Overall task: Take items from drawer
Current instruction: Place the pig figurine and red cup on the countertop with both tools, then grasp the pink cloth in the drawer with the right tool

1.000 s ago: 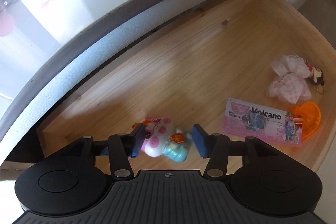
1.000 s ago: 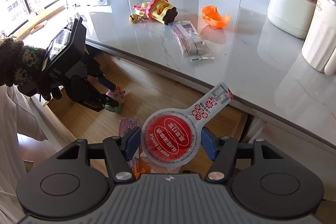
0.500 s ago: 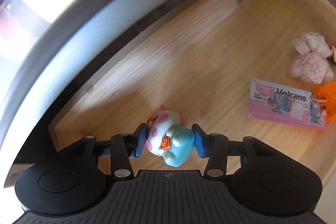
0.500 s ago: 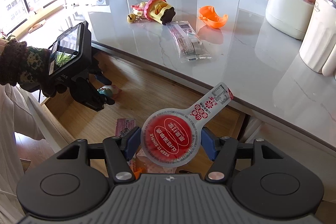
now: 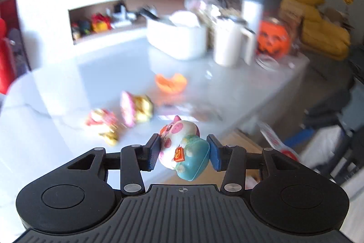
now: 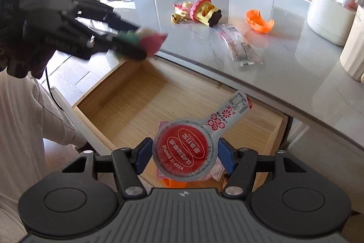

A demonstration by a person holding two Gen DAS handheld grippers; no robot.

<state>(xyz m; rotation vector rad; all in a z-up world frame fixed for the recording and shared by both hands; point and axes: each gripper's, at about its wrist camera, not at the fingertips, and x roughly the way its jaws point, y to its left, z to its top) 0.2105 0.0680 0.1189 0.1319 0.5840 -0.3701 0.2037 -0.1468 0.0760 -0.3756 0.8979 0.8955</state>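
My left gripper (image 5: 183, 148) is shut on a small pink-and-white cat figurine with a teal base (image 5: 188, 152). It holds the toy in the air over the edge of the grey countertop (image 5: 68, 95). In the right wrist view the same left gripper (image 6: 136, 42) appears blurred above the left end of the open wooden drawer (image 6: 127, 101). My right gripper (image 6: 184, 152) is shut on a round red sachet with a long tab (image 6: 185, 147), held over the drawer's right part.
Under the sachet, a pink card (image 6: 162, 126), an orange piece (image 6: 175, 183) and a pink frilly bundle (image 6: 216, 171) lie in the drawer. On the countertop (image 6: 284, 74) sit a yellow-pink toy (image 6: 204, 11), an orange shell (image 6: 259, 21), a snack packet (image 6: 236, 44) and white canisters (image 6: 327, 15).
My left gripper shut on the cat figurine on the drawer floor, then rose out of the drawer with it to above the counter edge. The right gripper shifted only slightly, still gripping the sachet.
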